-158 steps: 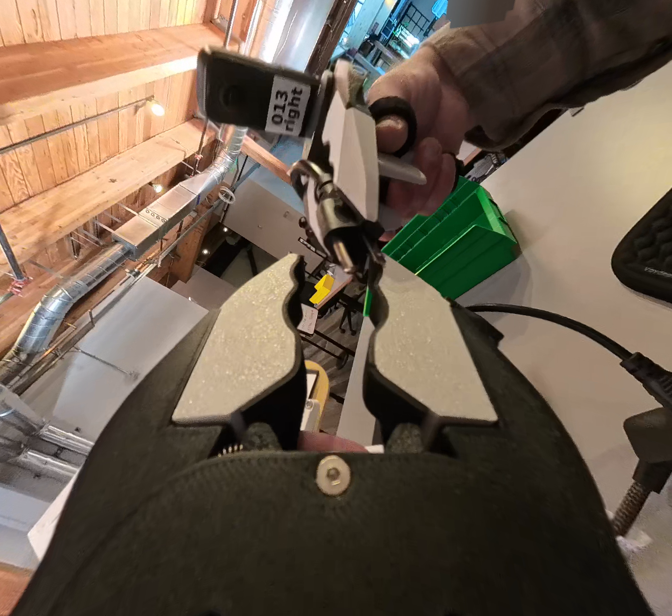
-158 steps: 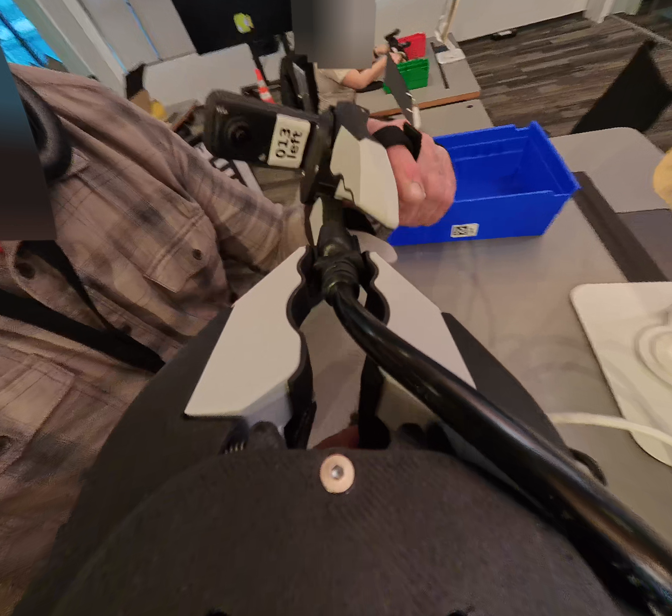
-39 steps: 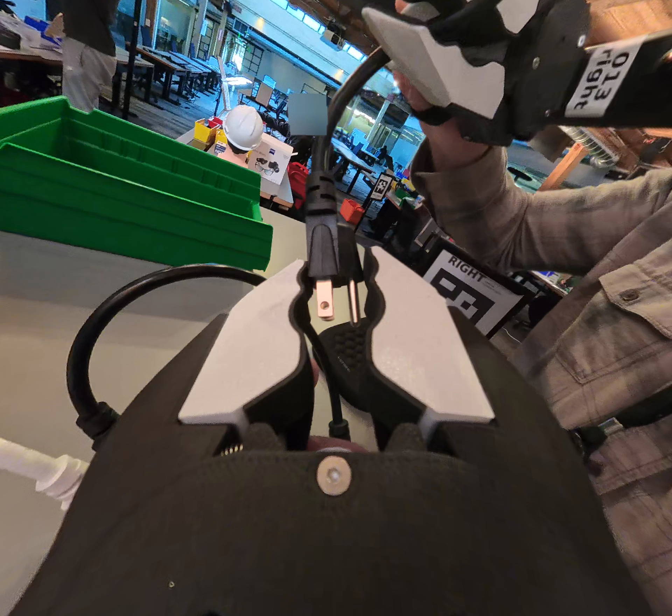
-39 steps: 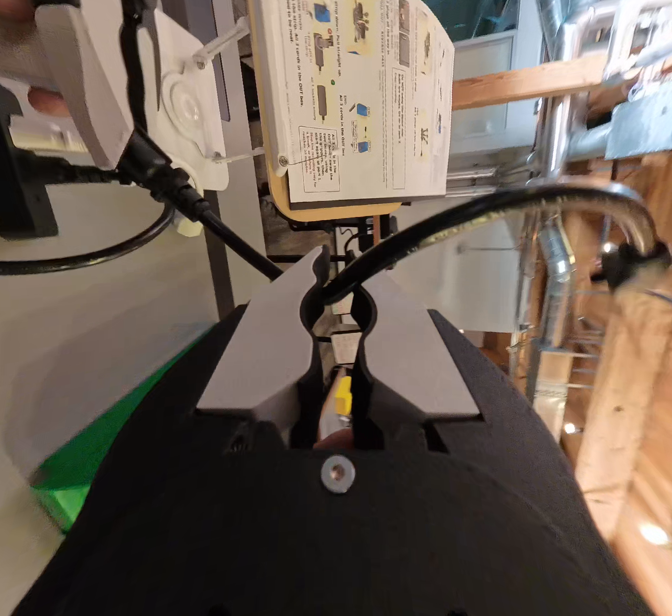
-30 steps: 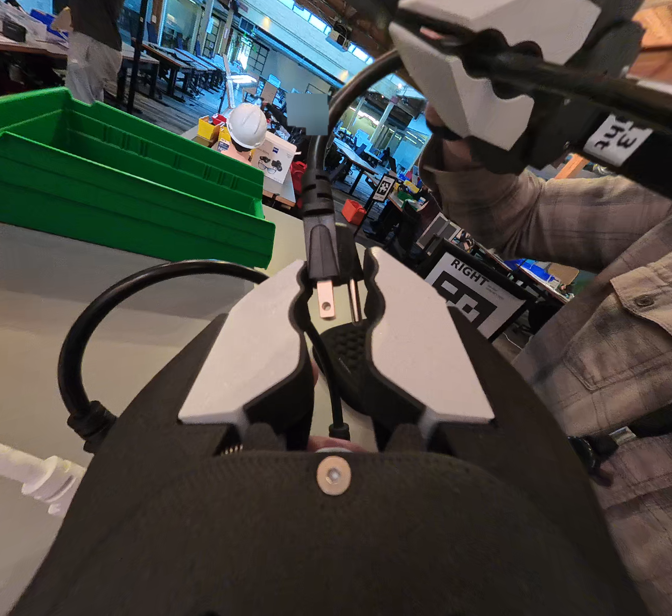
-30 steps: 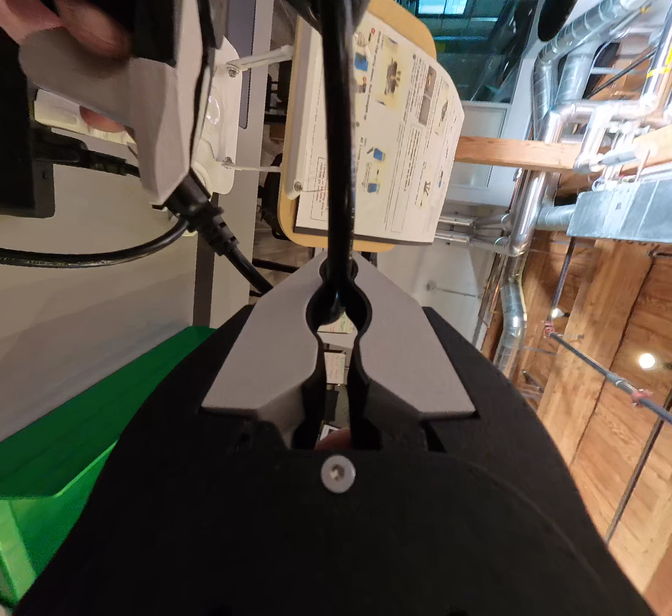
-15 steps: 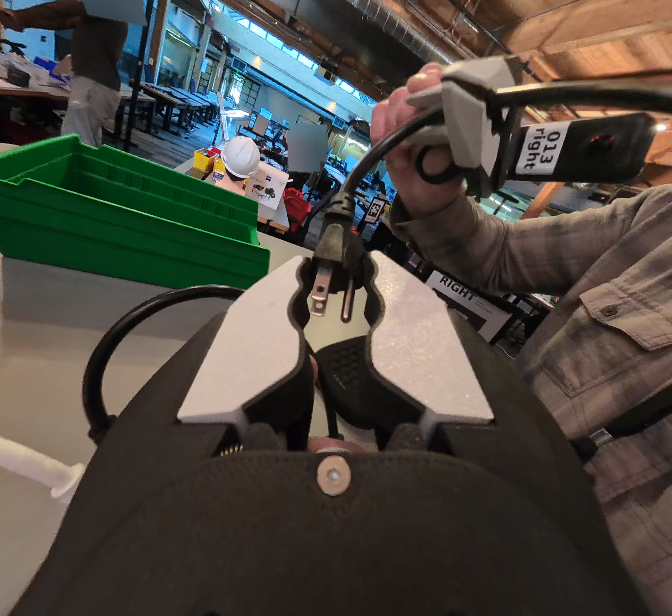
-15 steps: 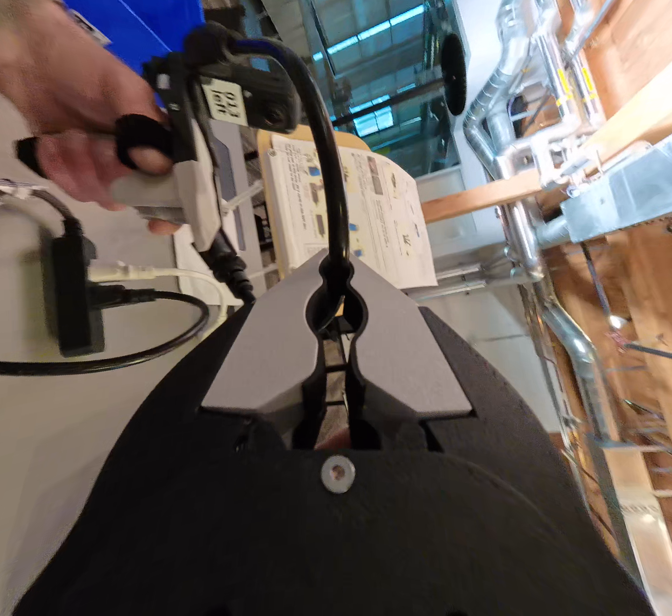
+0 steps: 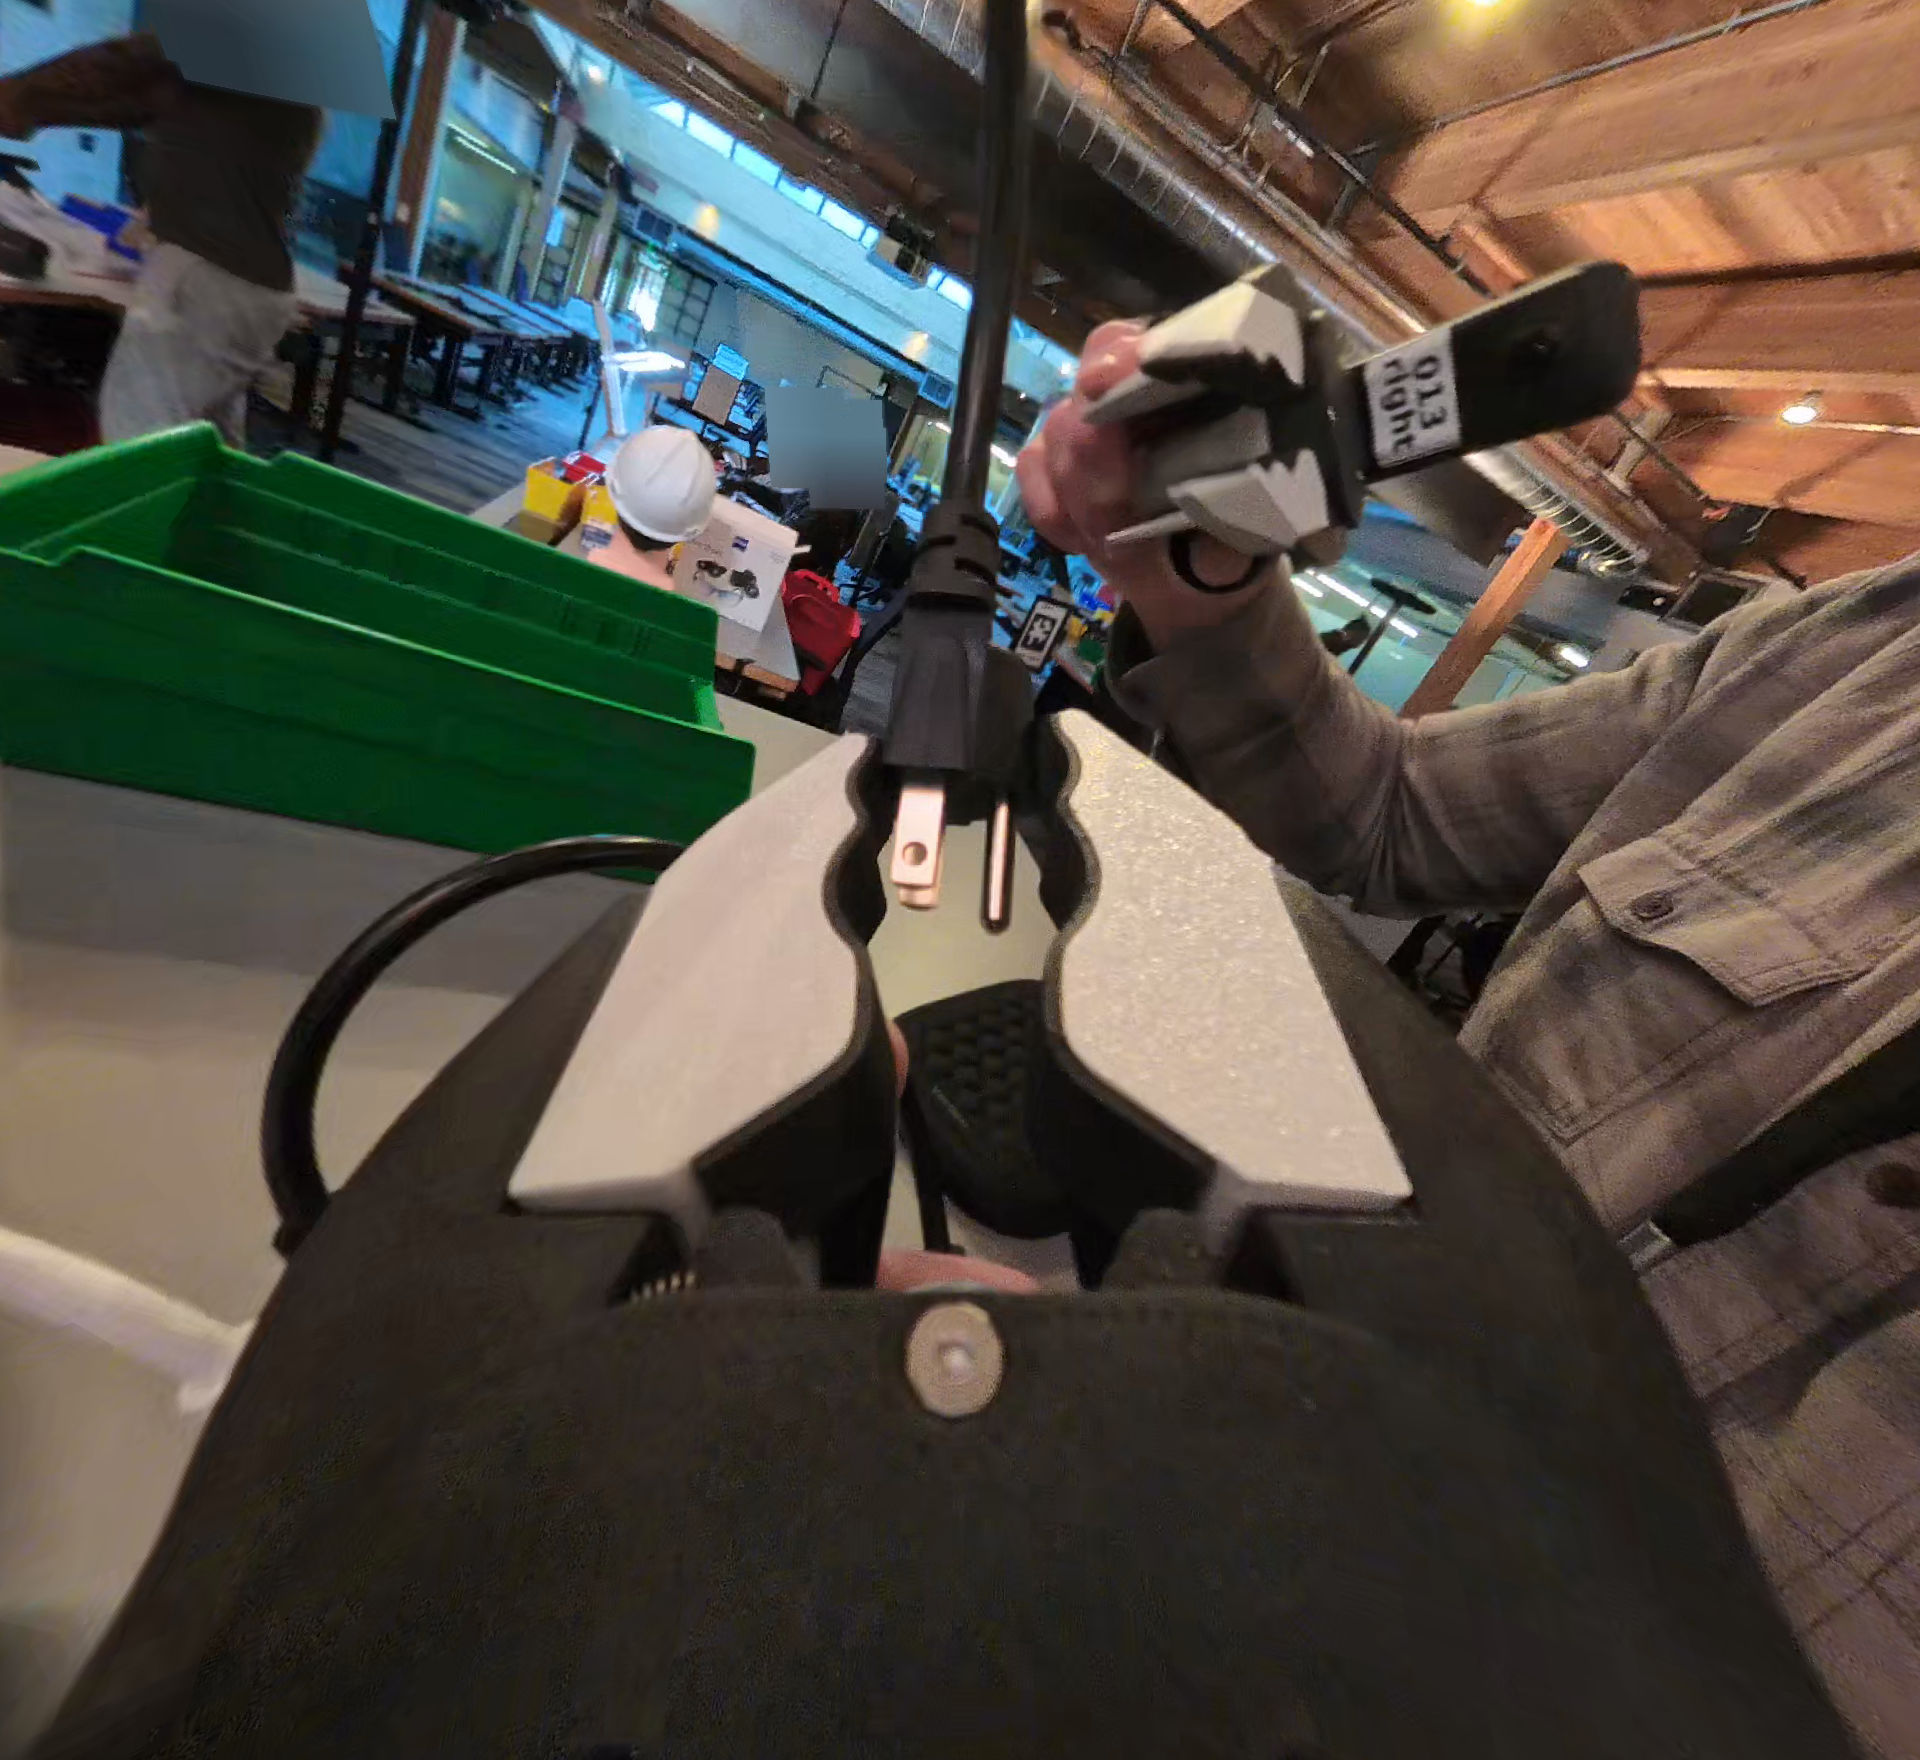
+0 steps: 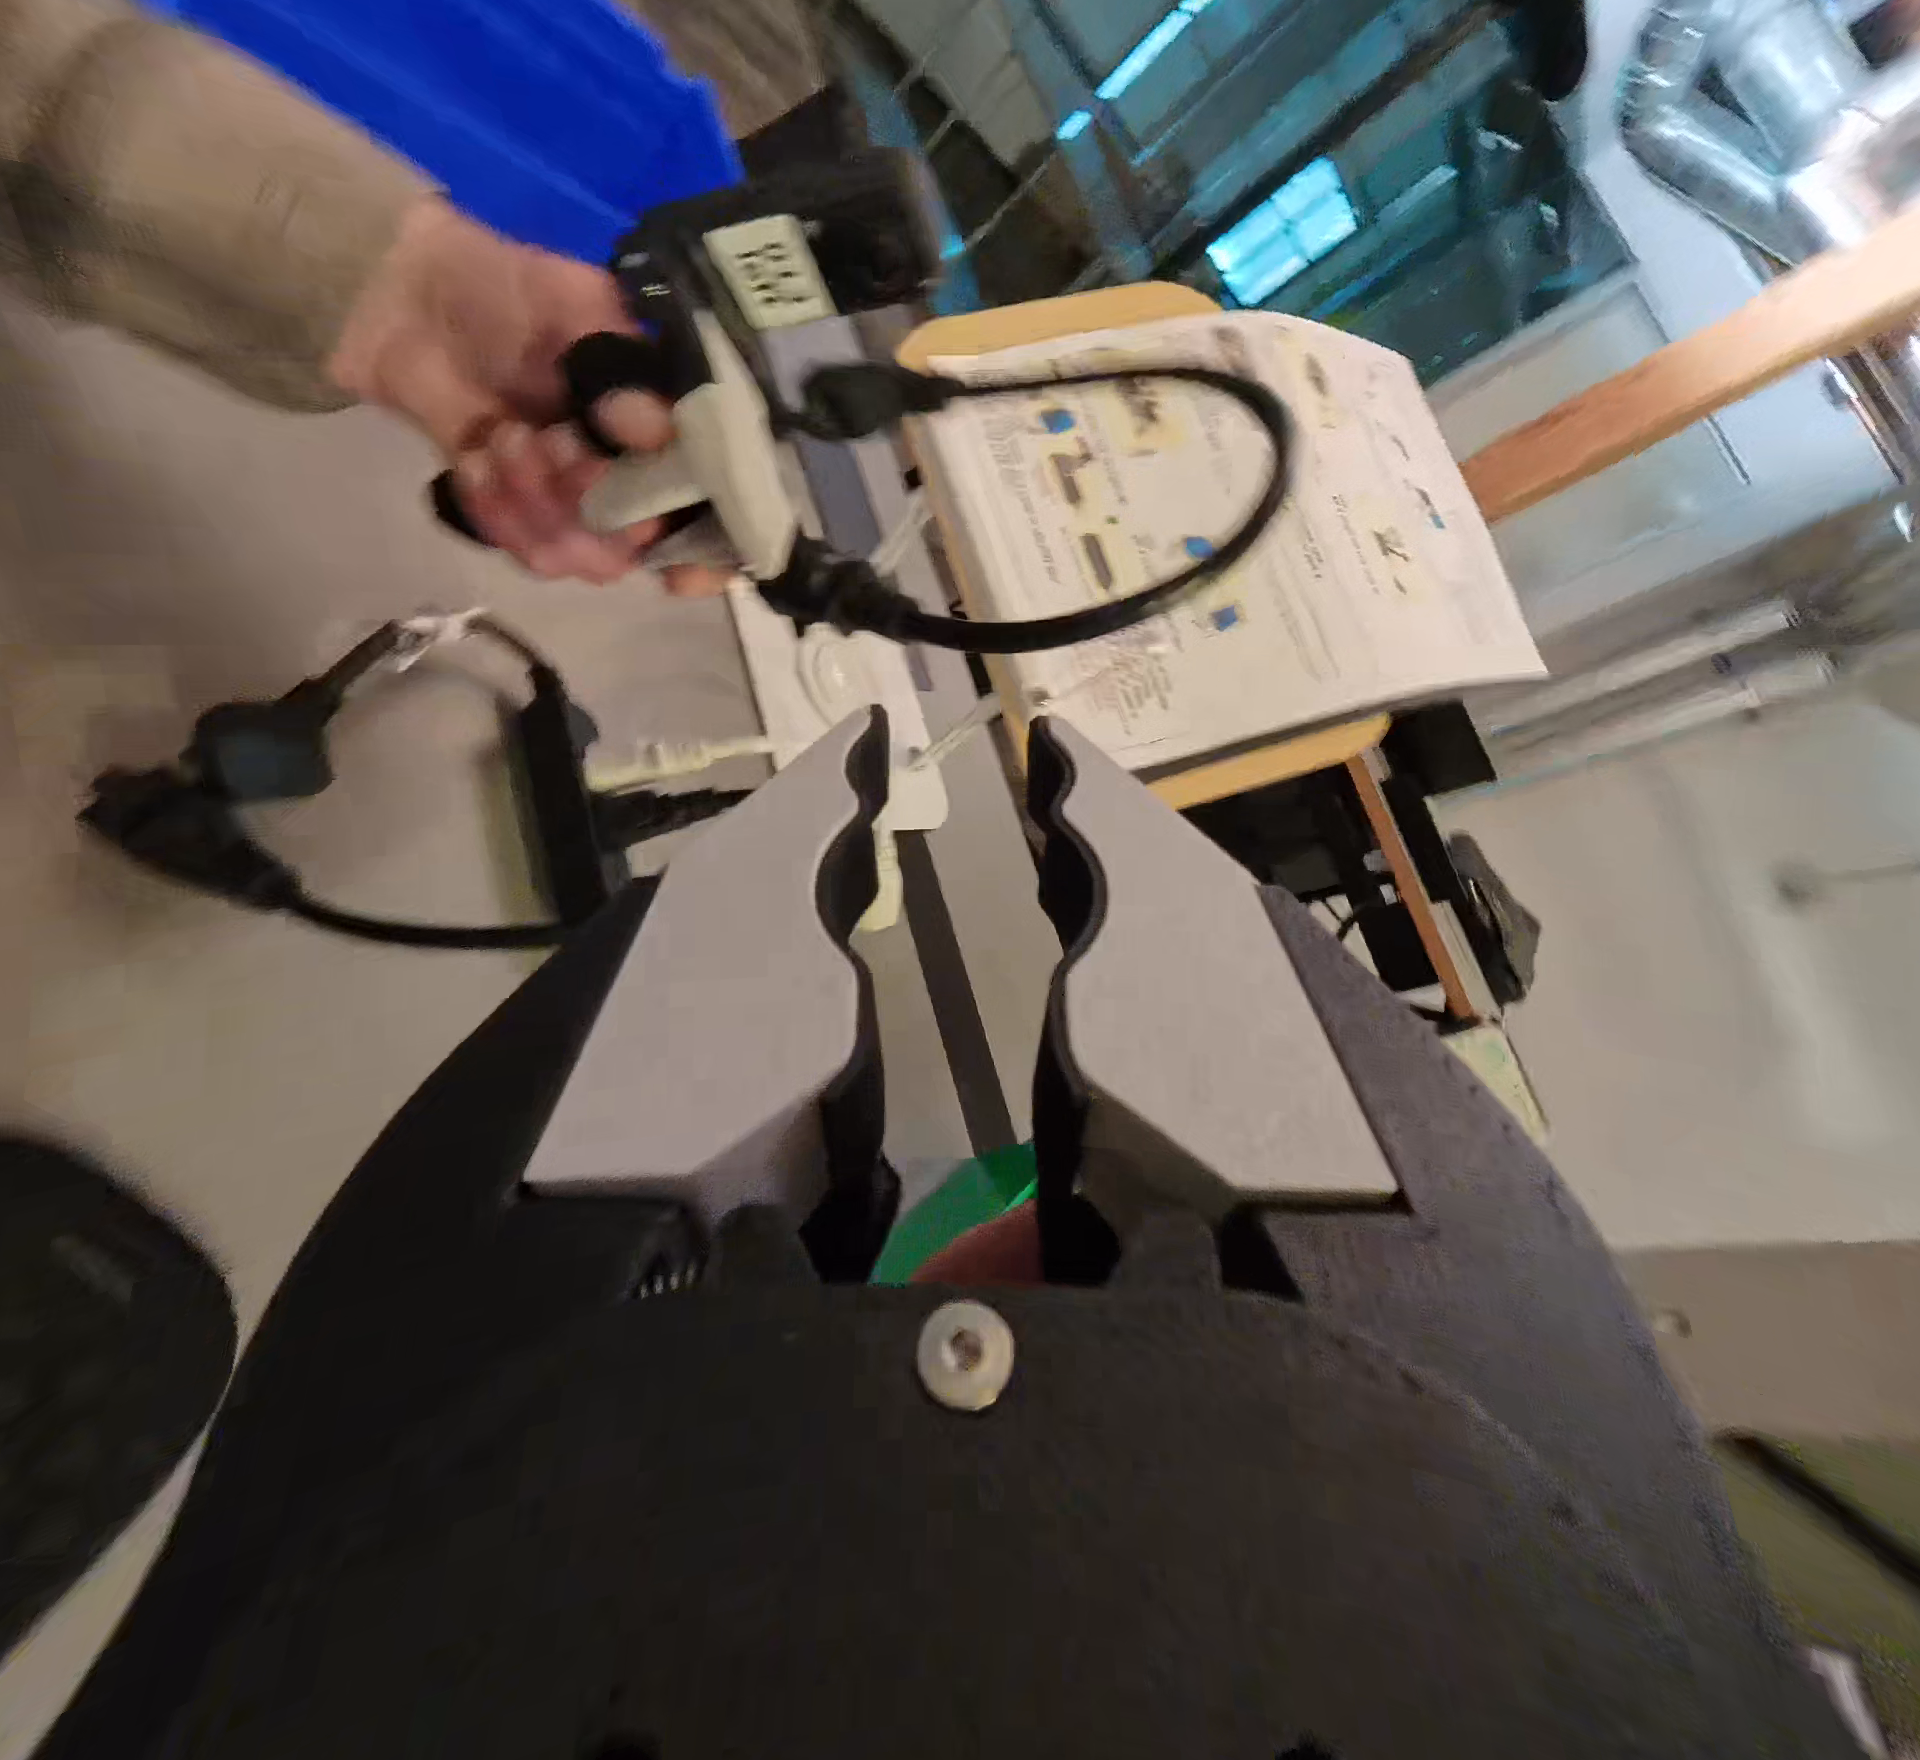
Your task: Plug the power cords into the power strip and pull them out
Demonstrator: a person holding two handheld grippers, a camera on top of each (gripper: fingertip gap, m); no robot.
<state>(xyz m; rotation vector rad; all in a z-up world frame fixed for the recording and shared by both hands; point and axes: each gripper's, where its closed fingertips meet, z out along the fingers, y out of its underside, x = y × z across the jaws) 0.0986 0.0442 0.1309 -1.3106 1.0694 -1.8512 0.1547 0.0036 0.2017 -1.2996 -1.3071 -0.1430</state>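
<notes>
Black plug (image 9: 951, 702) sits pinched at the left tool (image 9: 956, 837) tips, prongs pointing back toward the camera, cord (image 9: 997, 152) rising above. The right tool (image 10: 956, 837) gapes wide, empty. The strip (image 10: 551, 806), probably the dark block on the worktop (image 10: 260, 1035) beyond the right tool, needs the prongs turned around and squared before pressing in.

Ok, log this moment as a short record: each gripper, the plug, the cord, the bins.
left gripper: shut on black plug, prongs toward the camera
right gripper: open, holding nothing
cord: runs up out of frame from the plug
green bins: stacked on the table, left of the plug
blue bin: behind the person's arm
</notes>
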